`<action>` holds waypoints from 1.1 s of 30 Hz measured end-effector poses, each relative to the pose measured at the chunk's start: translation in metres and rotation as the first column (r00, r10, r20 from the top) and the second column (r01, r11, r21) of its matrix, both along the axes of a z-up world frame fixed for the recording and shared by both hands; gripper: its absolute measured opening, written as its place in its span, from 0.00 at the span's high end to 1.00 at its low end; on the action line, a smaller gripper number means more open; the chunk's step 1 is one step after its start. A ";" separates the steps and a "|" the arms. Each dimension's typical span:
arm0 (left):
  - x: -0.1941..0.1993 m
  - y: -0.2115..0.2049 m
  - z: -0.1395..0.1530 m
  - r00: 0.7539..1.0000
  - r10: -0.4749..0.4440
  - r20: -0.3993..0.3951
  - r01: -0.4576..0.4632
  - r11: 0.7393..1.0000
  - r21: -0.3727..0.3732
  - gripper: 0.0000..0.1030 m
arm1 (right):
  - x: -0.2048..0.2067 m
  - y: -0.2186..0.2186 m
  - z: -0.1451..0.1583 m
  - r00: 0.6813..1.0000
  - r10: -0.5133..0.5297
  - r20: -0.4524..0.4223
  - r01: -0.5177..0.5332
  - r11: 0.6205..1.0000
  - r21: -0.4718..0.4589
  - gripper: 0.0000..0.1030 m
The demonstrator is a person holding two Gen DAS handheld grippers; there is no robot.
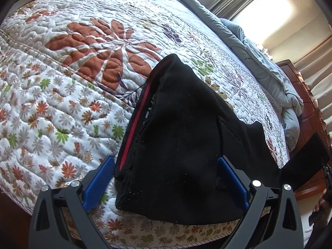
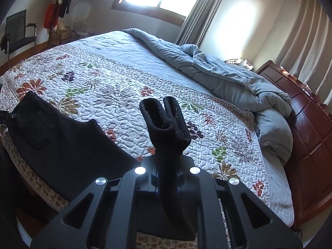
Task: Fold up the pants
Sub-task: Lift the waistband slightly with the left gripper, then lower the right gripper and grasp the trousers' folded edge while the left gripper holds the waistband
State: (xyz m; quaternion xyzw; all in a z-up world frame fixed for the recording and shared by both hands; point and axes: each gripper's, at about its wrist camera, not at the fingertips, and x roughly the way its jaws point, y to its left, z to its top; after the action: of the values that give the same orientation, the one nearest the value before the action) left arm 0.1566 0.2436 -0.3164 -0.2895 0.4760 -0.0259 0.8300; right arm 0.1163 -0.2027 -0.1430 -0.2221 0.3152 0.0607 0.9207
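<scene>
Blue-padded fingers (image 1: 108, 178) of the left hand-held gripper (image 1: 166, 184) stand spread wide around the waist end of black pants (image 1: 182, 145) lying low in the frame on a floral quilted bed (image 1: 62, 103). Right hand-held gripper (image 2: 167, 178) is clamped on the bunched leg cuffs. Soft, limp, light fabric; best held at waistband and hems.

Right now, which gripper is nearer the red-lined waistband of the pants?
Left. The left gripper stands open around the pants' waistband end; the right gripper is shut on the leg cuffs, farther along.
</scene>
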 end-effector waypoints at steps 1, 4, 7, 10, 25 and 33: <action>0.000 0.000 0.000 1.000 0.000 0.000 0.000 1.000 0.000 0.04 | 0.000 0.002 -0.002 1.000 0.004 -0.002 -0.004 1.000 -0.006 0.91; -0.001 0.001 0.000 1.000 0.000 0.001 0.000 1.000 -0.001 0.04 | 0.001 0.007 -0.009 1.000 0.015 -0.017 -0.015 1.000 -0.014 0.91; -0.001 0.000 0.000 1.000 -0.001 0.000 0.001 1.000 -0.001 0.04 | 0.001 0.011 -0.015 0.999 0.024 -0.030 -0.024 1.000 -0.020 0.91; -0.002 0.000 0.001 1.000 0.000 0.001 0.000 1.000 -0.003 0.04 | 0.002 0.016 -0.023 0.998 0.033 -0.044 -0.035 0.999 -0.028 0.91; -0.002 0.001 0.000 1.000 -0.001 -0.002 0.001 1.000 -0.006 0.04 | 0.008 0.035 -0.055 0.993 0.081 -0.090 -0.086 0.994 -0.060 0.91; -0.002 0.000 0.001 1.000 -0.002 -0.002 0.002 1.000 -0.007 0.04 | 0.010 0.049 -0.070 0.990 0.106 -0.097 -0.117 0.986 -0.122 0.91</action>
State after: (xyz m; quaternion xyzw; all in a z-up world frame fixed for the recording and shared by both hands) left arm 0.1549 0.2441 -0.3158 -0.2920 0.4772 -0.0282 0.8284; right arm 0.1260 -0.1540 -0.2126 -0.2947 0.3465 0.1018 0.8847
